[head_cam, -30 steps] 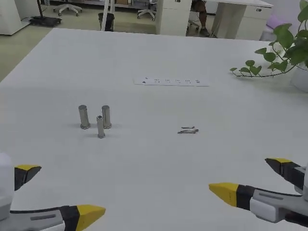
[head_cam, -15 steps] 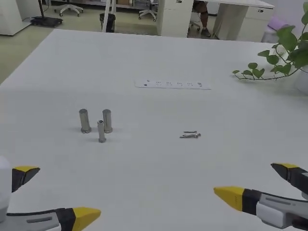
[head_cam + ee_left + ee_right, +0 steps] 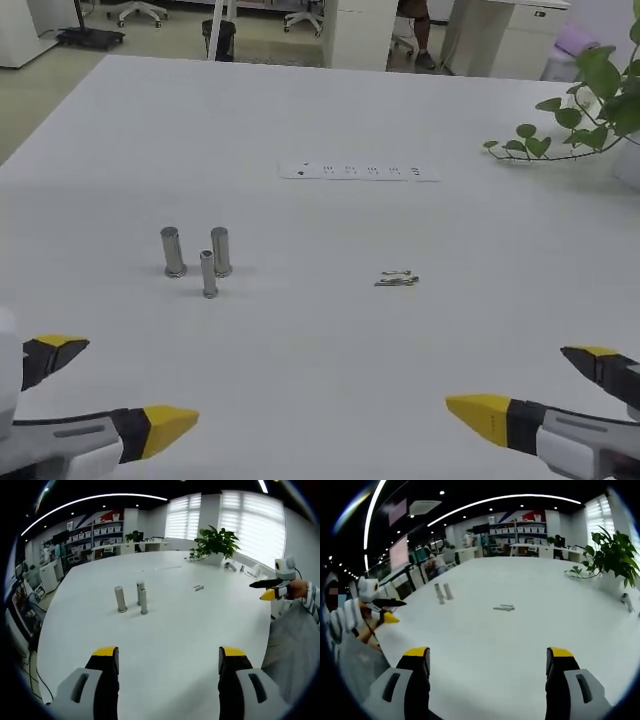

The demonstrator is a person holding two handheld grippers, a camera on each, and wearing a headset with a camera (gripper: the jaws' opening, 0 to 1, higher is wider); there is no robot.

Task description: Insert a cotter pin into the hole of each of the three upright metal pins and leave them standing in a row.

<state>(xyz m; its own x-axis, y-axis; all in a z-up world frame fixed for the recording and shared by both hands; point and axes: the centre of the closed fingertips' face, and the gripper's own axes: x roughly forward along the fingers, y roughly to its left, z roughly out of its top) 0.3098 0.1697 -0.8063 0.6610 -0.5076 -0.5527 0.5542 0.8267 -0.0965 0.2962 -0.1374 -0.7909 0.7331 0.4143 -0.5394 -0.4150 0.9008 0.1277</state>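
Note:
Three upright metal pins [image 3: 199, 258] stand in a tight cluster left of the table's middle; they also show as pins [image 3: 132, 599] and pins [image 3: 442, 593]. A small pile of cotter pins [image 3: 397, 279] lies to their right, seen again as cotter pins [image 3: 198, 587] and cotter pins [image 3: 503, 608]. My left gripper [image 3: 110, 395] hovers open near the front left edge, well short of the pins, nothing between its yellow tips. My right gripper [image 3: 540, 385] hangs open at the front right, short of the cotter pins. Each gripper [image 3: 167, 655] [image 3: 487, 655] shows wide jaws in its own view.
A white power strip [image 3: 358, 171] lies flat beyond the pins. A potted plant [image 3: 590, 100] spreads over the table's far right corner. Office desks and chairs stand past the far edge. The white table [image 3: 320, 370] is bare between the grippers.
The head camera shifted slightly. My right gripper dropped a little lower in the view, and the left gripper's lower tip drew back to the left. The pins and cotter pins have not moved.

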